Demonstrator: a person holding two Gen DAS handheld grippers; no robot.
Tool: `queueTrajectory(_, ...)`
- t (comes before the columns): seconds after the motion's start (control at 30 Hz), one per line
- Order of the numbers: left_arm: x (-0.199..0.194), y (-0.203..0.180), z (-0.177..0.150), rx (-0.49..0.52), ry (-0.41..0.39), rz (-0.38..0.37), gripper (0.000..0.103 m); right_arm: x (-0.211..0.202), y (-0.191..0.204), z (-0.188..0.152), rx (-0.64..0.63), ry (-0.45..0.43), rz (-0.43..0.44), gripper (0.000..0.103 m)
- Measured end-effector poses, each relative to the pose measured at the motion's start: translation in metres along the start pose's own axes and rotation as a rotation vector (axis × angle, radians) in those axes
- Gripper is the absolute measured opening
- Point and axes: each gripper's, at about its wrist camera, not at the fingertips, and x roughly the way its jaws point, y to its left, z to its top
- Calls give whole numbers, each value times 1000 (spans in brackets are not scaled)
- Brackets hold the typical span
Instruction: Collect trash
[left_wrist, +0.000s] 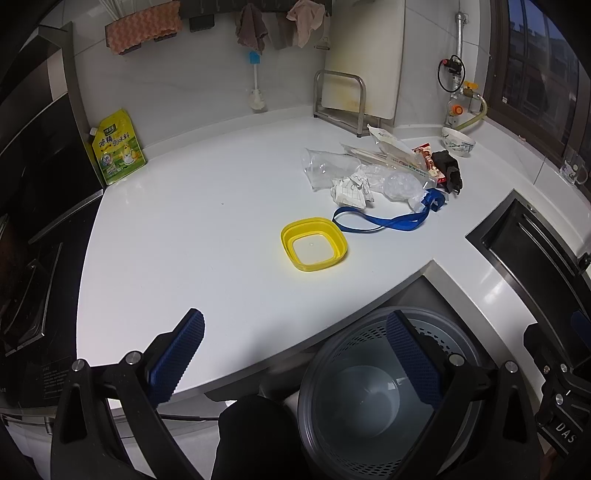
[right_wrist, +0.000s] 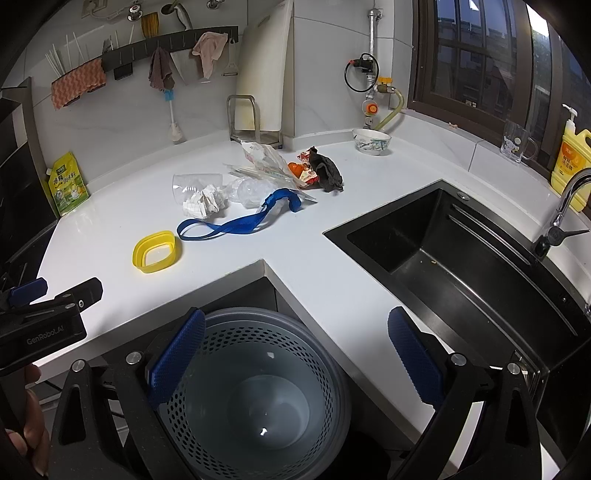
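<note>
Trash lies in a heap on the white counter (left_wrist: 184, 240): crumpled paper (left_wrist: 351, 190) (right_wrist: 205, 203), clear plastic wrap (left_wrist: 325, 166) (right_wrist: 247, 192), a blue strap (left_wrist: 384, 221) (right_wrist: 236, 225), a red snack wrapper (left_wrist: 430, 162) (right_wrist: 308, 173) and a black rag (left_wrist: 448, 170) (right_wrist: 327, 171). A yellow square lid (left_wrist: 314, 243) (right_wrist: 157, 251) sits nearer. A grey perforated bin (left_wrist: 373, 398) (right_wrist: 258, 398) stands on the floor below the counter's corner, with nothing in it. My left gripper (left_wrist: 295, 354) and my right gripper (right_wrist: 297, 354) both hang open and hold nothing, well short of the heap.
A black sink (right_wrist: 461, 266) with a tap (right_wrist: 565, 206) is at the right. A yellow pouch (left_wrist: 116, 147), a cutting board in a rack (left_wrist: 347, 99), a bowl (right_wrist: 371, 142), a glass mug (right_wrist: 517, 142) and a soap bottle (right_wrist: 572, 155) line the back. A stove (left_wrist: 33, 258) borders the left.
</note>
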Motion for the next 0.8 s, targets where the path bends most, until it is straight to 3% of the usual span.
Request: queueTrajectory(0.8,-3,2,3,3,4,-2,97,-2,-1,2,2,-3,2,95)
